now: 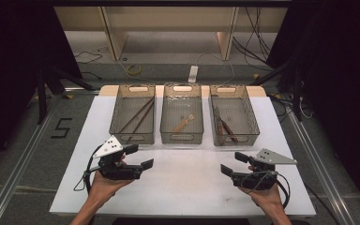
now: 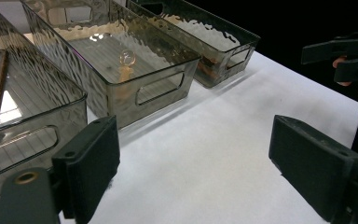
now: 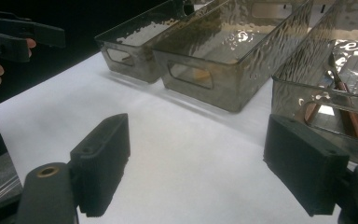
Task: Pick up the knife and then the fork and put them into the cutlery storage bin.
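Two hands are holding black tongs over a white bench point(image 1: 192, 183). The left tongs point(image 1: 142, 157) and right tongs point(image 1: 232, 164) are both gaping wide, gripping nothing. Beyond them three clear trays are sitting side by side: the nearest, the middle tray point(image 1: 182, 136), is holding a small wooden spoon point(image 1: 183, 123). A "5" point(image 1: 61, 127) is marking the floor.

A lab-like recording bay: black curtains point(image 1: 9, 56), aluminium rails point(image 1: 21, 161), loose floor cables point(image 1: 258, 40).
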Action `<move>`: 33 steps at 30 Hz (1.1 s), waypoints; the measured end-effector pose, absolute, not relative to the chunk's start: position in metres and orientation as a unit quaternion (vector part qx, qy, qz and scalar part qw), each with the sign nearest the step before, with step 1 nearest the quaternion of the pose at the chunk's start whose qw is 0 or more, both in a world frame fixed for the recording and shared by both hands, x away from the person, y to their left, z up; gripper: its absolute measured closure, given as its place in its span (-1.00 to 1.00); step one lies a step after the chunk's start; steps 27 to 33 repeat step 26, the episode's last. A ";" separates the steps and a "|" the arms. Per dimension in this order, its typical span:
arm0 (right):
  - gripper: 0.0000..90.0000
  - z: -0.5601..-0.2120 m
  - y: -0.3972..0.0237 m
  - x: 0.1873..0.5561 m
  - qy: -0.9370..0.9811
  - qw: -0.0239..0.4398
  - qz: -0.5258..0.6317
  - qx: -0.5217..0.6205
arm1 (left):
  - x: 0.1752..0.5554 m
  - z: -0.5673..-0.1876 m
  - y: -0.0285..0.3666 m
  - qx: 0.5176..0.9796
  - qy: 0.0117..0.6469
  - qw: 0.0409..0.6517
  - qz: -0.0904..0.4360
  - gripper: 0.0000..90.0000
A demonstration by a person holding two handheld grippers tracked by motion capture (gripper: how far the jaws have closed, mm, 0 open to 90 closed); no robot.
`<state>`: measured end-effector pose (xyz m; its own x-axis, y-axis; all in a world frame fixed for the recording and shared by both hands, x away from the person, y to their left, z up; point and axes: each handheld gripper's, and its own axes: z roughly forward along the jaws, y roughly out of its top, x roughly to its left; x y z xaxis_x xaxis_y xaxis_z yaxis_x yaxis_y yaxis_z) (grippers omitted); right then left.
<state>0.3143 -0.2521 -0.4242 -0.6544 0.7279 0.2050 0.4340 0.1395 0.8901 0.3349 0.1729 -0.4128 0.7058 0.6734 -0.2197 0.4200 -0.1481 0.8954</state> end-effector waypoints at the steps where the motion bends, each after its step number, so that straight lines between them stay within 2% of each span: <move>1: -0.49 -0.424 -0.252 0.314 0.742 0.140 0.525 0.393 | 0.335 -0.413 0.173 0.748 0.365 0.541 0.117 -0.65; 33: -0.49 -0.426 -0.253 0.312 0.743 0.148 0.521 0.392 | 0.335 -0.413 0.172 0.749 0.365 0.541 0.117 -0.65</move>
